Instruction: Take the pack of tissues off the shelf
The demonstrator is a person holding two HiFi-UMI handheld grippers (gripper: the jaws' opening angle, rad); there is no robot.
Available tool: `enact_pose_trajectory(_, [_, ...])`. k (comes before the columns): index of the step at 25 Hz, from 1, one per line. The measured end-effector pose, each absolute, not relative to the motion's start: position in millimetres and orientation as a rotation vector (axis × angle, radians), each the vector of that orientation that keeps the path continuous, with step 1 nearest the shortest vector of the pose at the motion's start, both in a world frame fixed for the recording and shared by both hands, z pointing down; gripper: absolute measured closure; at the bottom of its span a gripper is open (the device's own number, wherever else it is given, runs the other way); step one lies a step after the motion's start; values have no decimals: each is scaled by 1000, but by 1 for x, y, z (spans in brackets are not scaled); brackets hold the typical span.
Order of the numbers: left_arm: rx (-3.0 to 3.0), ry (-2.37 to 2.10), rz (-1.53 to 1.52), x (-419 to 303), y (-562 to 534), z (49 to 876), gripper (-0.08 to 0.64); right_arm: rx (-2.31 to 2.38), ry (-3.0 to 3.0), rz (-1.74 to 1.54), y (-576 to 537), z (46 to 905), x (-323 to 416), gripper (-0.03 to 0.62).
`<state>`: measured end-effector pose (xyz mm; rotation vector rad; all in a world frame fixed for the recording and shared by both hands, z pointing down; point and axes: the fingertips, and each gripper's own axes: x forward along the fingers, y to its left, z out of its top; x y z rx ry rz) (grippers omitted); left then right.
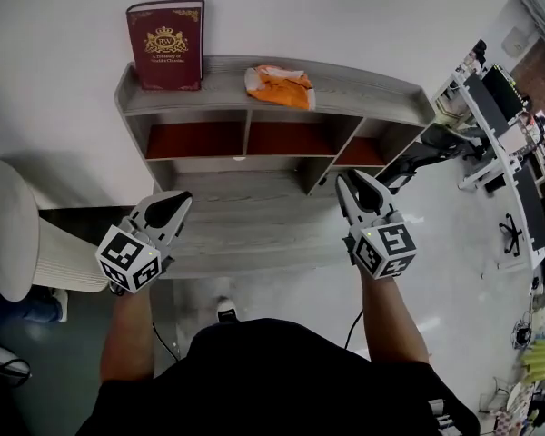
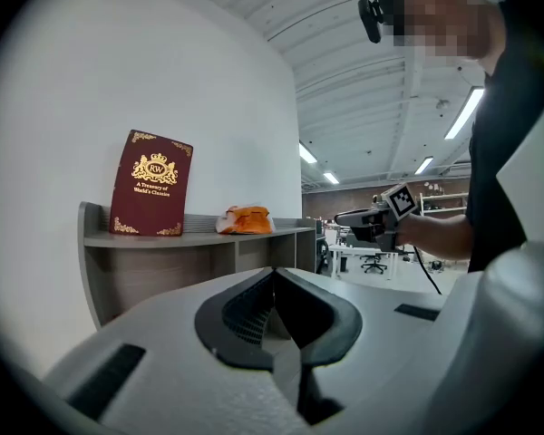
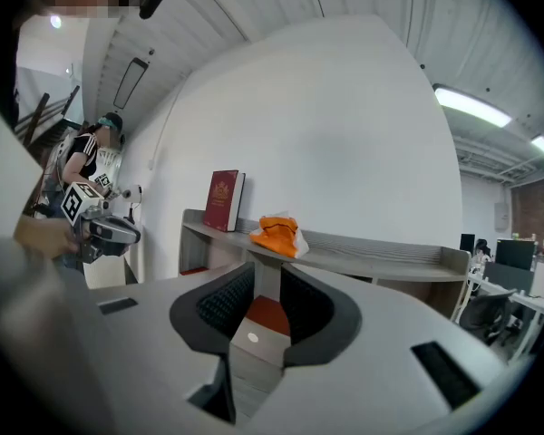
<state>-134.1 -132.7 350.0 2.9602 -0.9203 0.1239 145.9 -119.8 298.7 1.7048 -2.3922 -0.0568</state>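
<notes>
book point(image 1: 166, 45): dark red, upright on shelf point(image 1: 372, 94) top, L of pack, apart.
pack of tissues point(image 1: 280, 85): orange, crumpled, mid top board.
left gripper point(image 1: 180, 198): fingers together, empty.
right gripper point(image 1: 353, 179): fingers w/ narrow gap, empty, short of shelf.

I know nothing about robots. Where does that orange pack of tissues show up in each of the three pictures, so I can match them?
Head view: the pack of tissues lies on top of the shelf, upper middle of the picture.
Left gripper view: left of centre, on the shelf top.
Right gripper view: near the centre, just above the jaws.
Shared landmark: the dark red book stands left of the pack in all three.
</notes>
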Motion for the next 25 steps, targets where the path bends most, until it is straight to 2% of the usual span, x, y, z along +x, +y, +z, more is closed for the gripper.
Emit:
enact_pose_trajectory(9, [3015, -784, 104, -153, -185, 343, 540, 1761, -2324, -78, -154, 288, 110, 497])
enact_pose_trajectory(25, [3047, -845, 139, -140, -185, 330, 540, 1745, -2406, -175, -182, 267, 126, 494])
